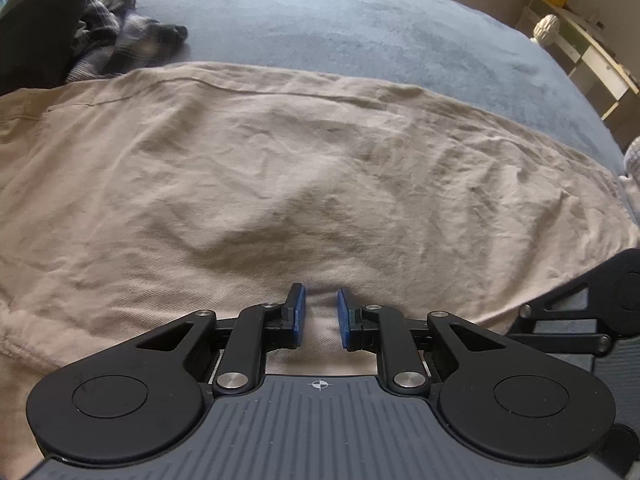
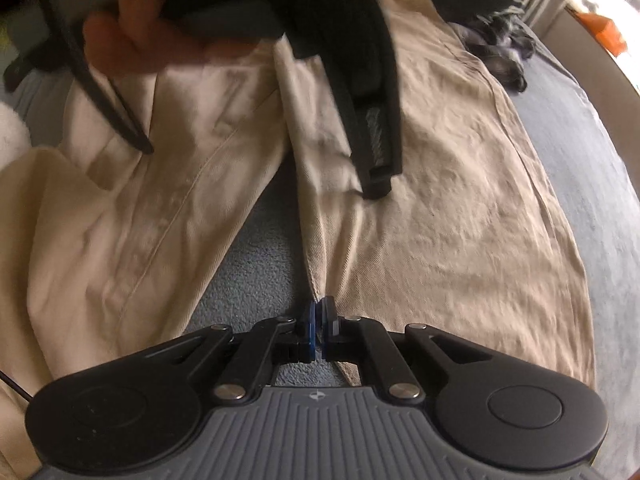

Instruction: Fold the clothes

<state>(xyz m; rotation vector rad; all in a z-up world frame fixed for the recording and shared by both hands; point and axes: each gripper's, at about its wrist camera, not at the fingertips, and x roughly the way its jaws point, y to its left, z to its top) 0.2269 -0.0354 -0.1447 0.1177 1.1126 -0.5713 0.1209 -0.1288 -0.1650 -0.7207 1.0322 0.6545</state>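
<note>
Lying spread across the blue-grey bed point(image 1: 360, 32), the beige trousers point(image 1: 280, 160) cover its near half, with a crumpled plaid garment point(image 1: 120, 36) at the far left. The left hand-held gripper point(image 1: 321, 316) stands with its blue pads narrowly parted and a ridge of beige cloth pinched between them. The right hand-held gripper point(image 2: 319, 326) is clenched on the inner edge of one trouser leg, near the crotch. A hand point(image 2: 132, 28) holds the left tool from above.
</note>
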